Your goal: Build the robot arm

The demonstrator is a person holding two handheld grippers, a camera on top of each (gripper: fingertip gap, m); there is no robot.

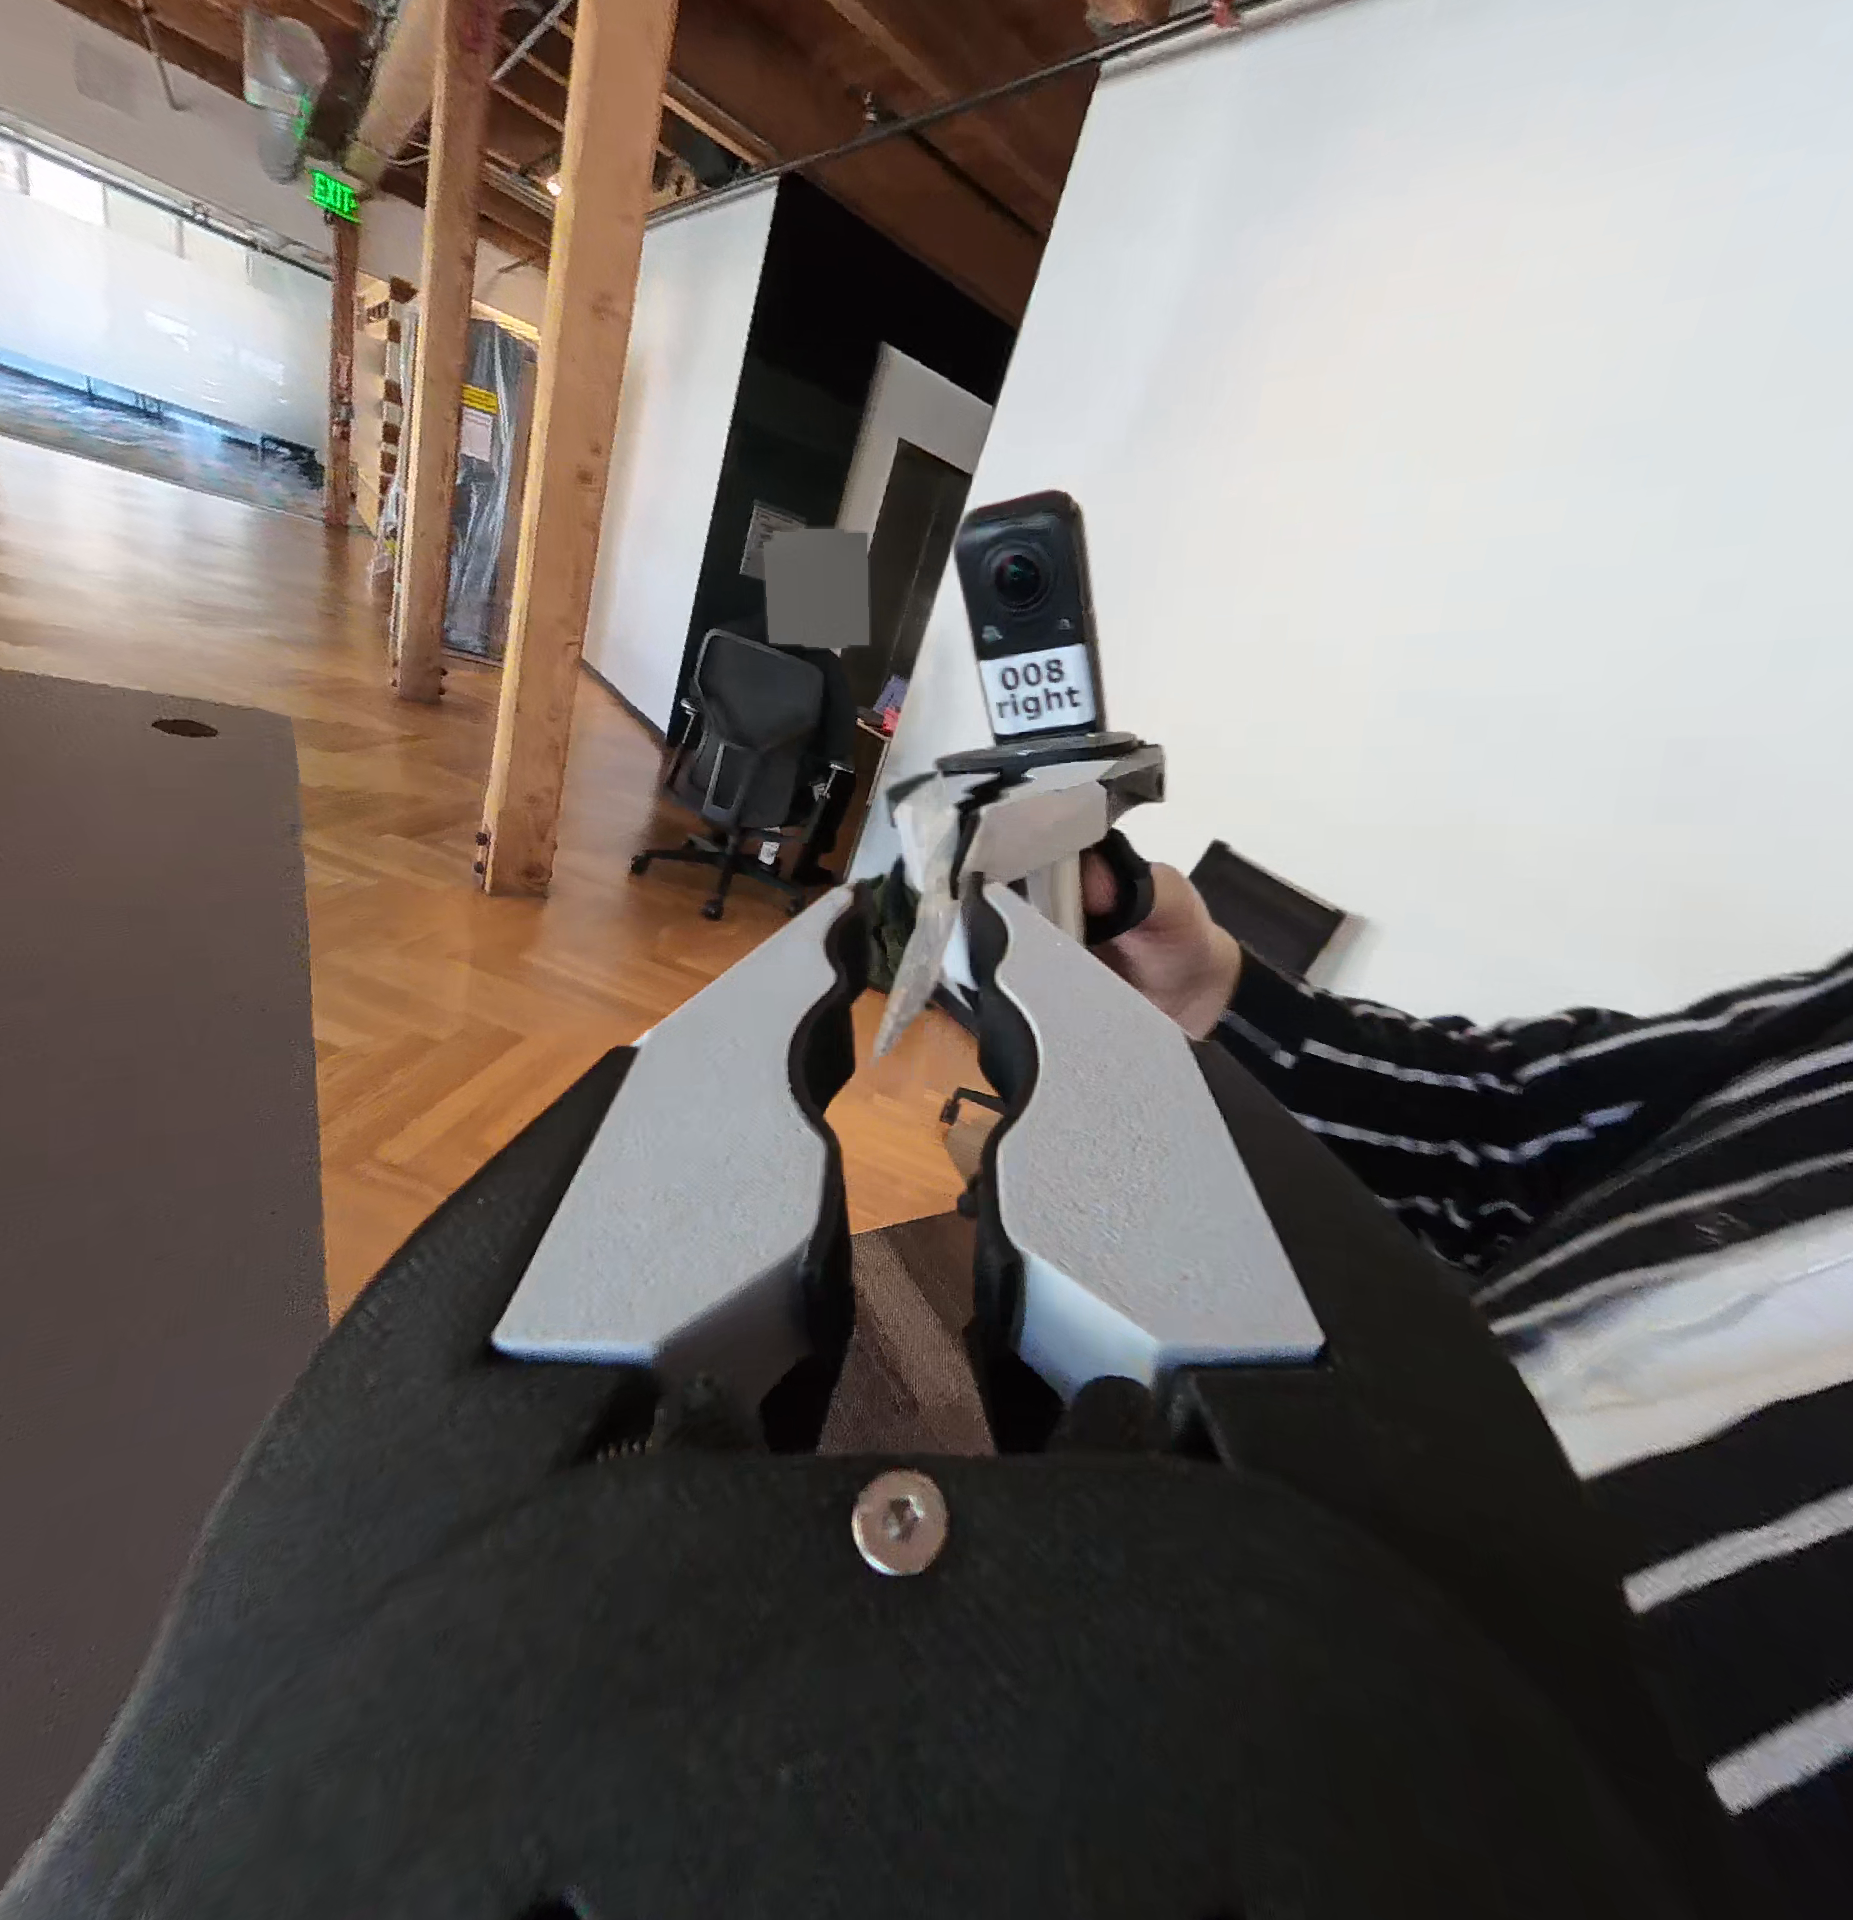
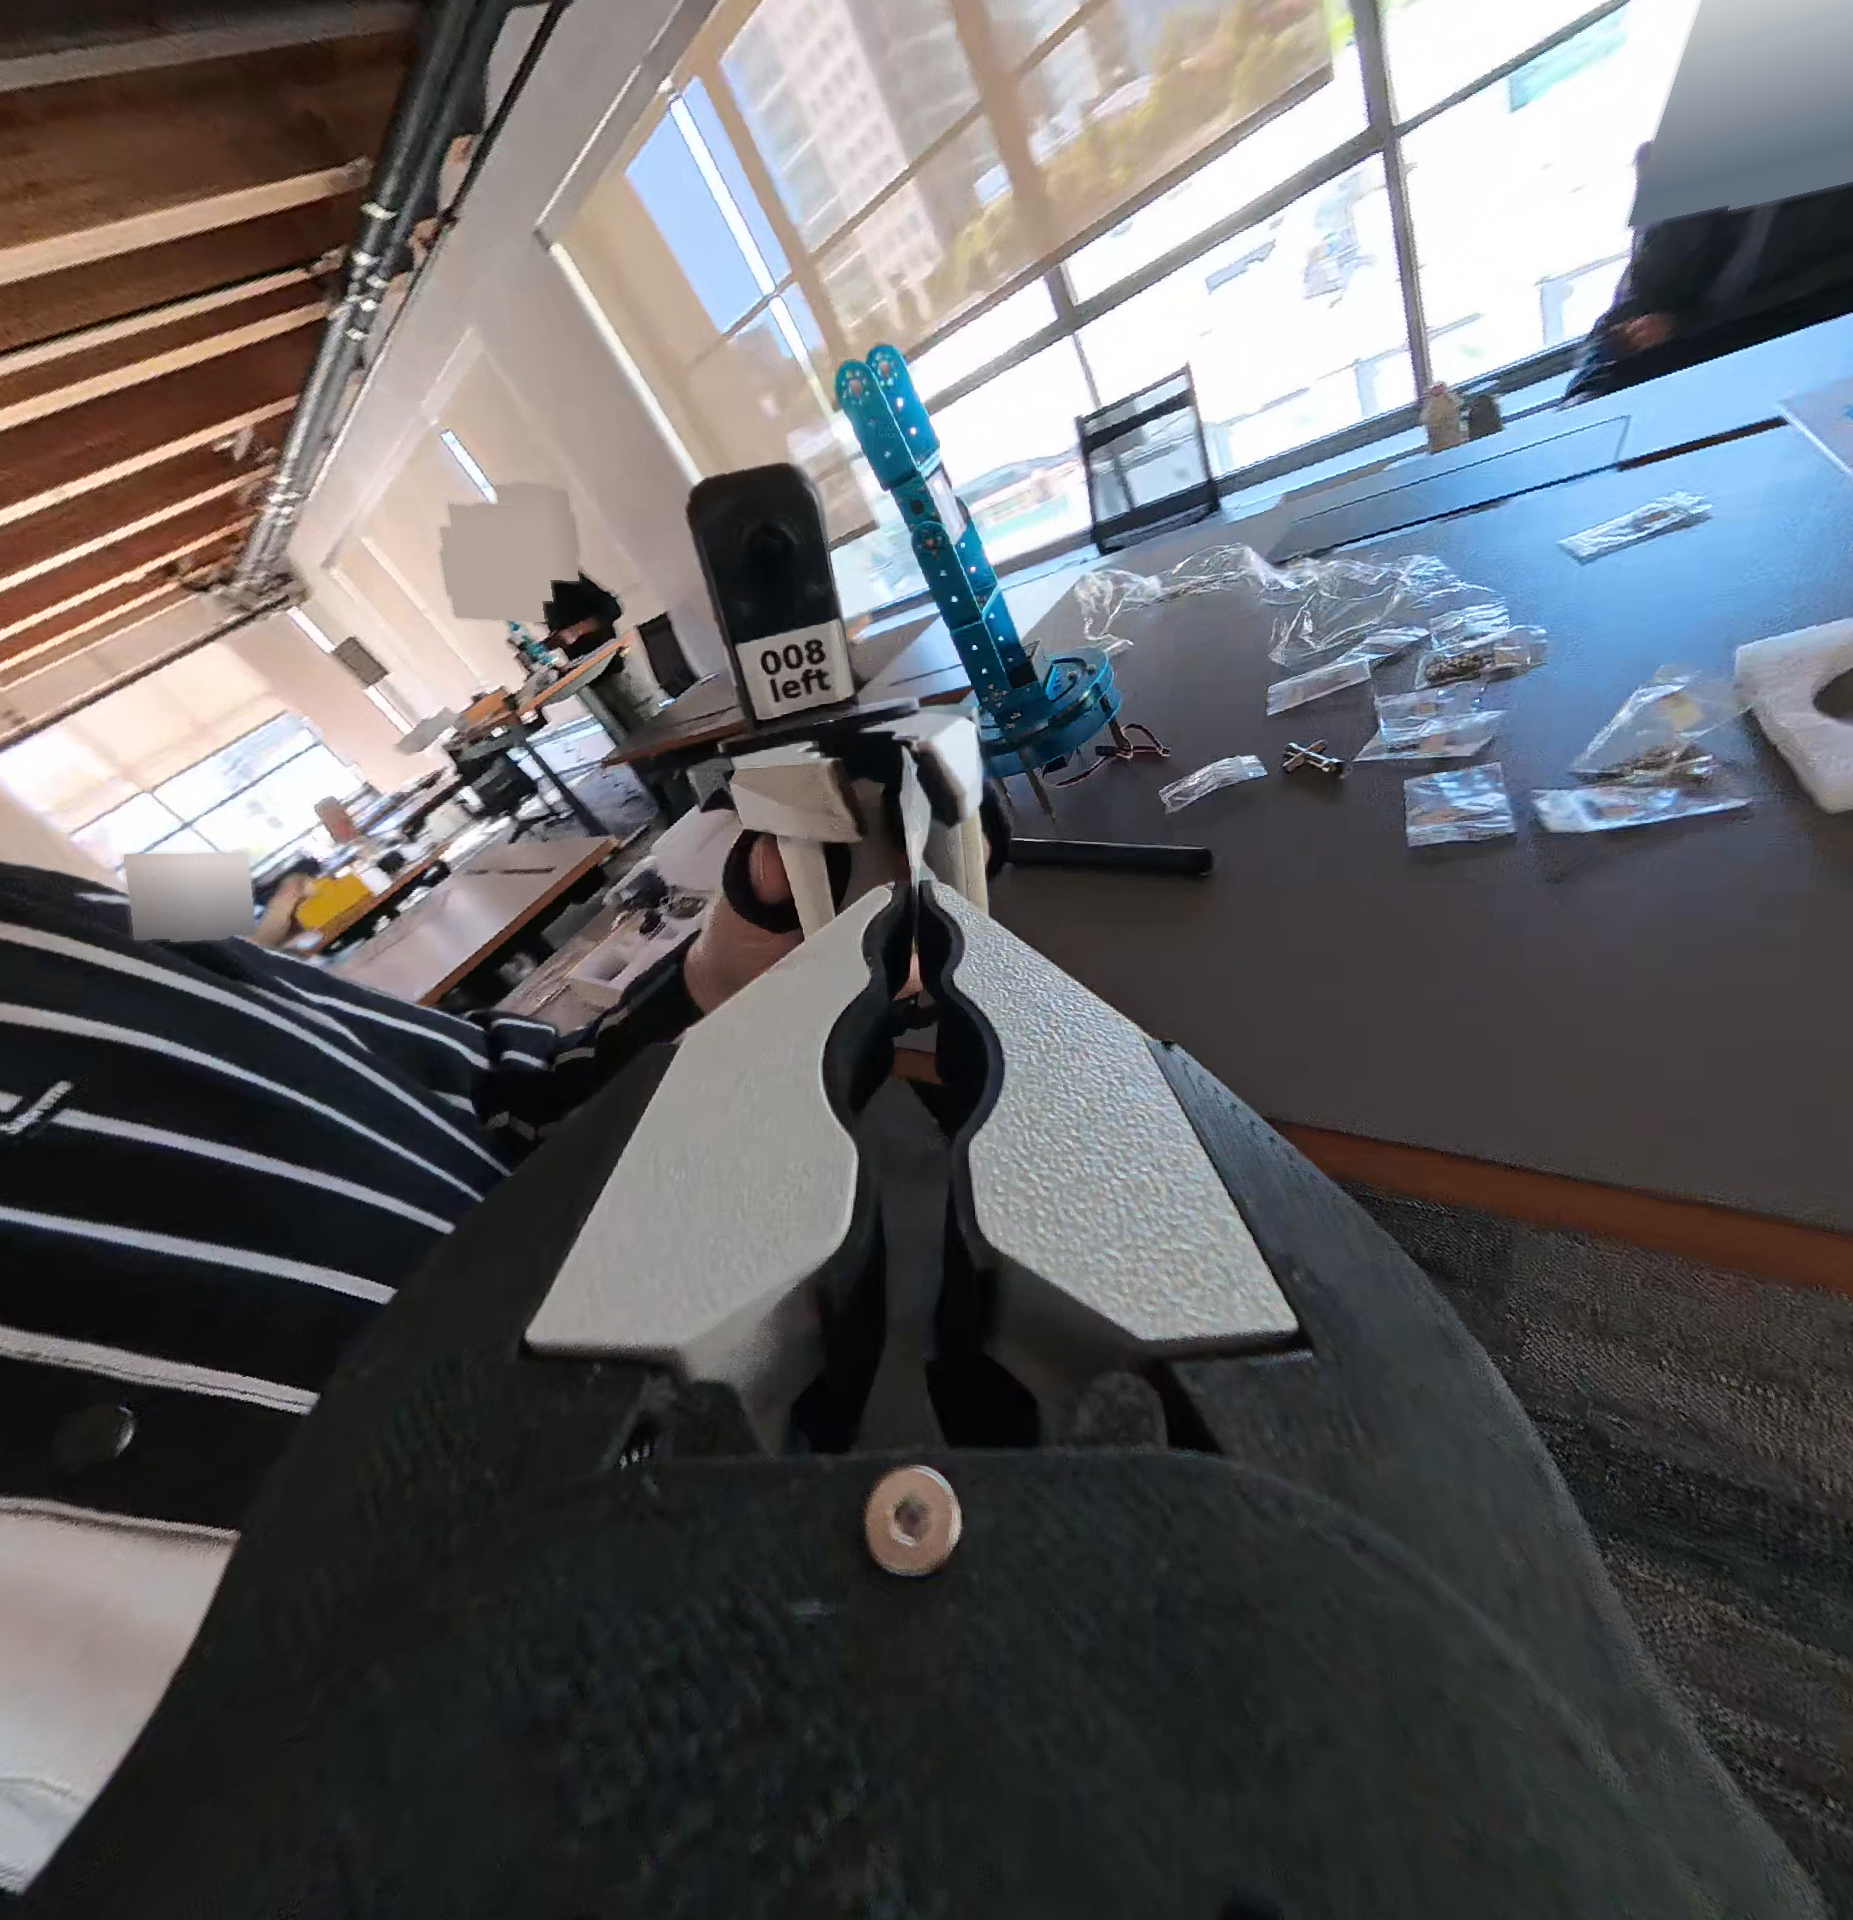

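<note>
My right gripper is shut on the edge of a small clear plastic bag, held in the air and seen edge-on. The two grippers face each other tip to tip. In the left wrist view the bag hangs from the right gripper and reaches down between the tips of my left gripper. The left gripper is open, one finger on each side of the bag, with a gap to both. It also shows in the right wrist view. A person in a striped sleeve holds both grippers.
A dark table carries a blue robot arm kit, several small clear bags of parts, a black rod and a white foam piece. Another dark table, wooden posts and an office chair stand to the left. The tips of both grippers are at nearly the same place.
</note>
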